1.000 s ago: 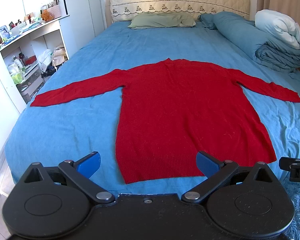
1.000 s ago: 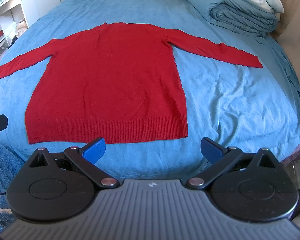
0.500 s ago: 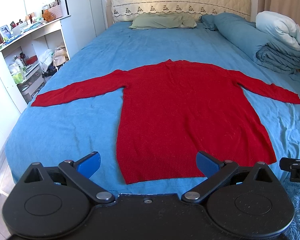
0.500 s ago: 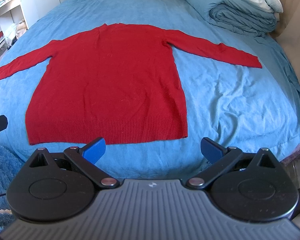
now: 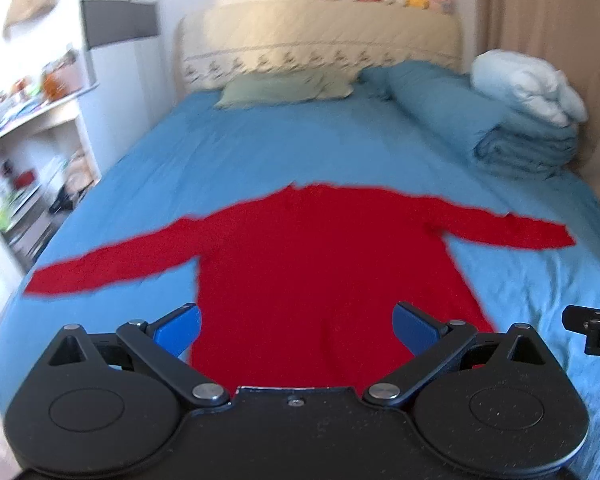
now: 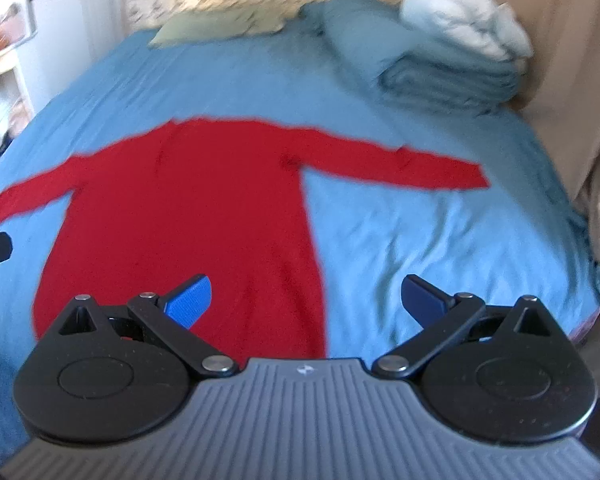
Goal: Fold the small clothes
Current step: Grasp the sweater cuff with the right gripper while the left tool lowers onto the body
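Note:
A red long-sleeved sweater [image 5: 324, 256] lies flat on the blue bed [image 5: 260, 152], sleeves spread left and right, hem nearest me. It also shows in the right wrist view [image 6: 196, 208]. My left gripper [image 5: 296, 326] is open and empty, over the lower body of the sweater; the hem is hidden behind the gripper body. My right gripper [image 6: 308, 300] is open and empty, over the sweater's lower right edge. Both views are blurred by motion.
Folded blue duvet [image 5: 500, 136] with a white pillow [image 5: 528, 88] lies at the far right of the bed. A green pillow [image 5: 288, 88] lies by the headboard. White shelves [image 5: 24, 160] stand left of the bed. A curtain [image 6: 572, 60] hangs at the right.
Both grippers have moved forward and tilted up over the sweater, so its hem has dropped out of sight behind them. The sweater has not moved. Both grippers stay open.

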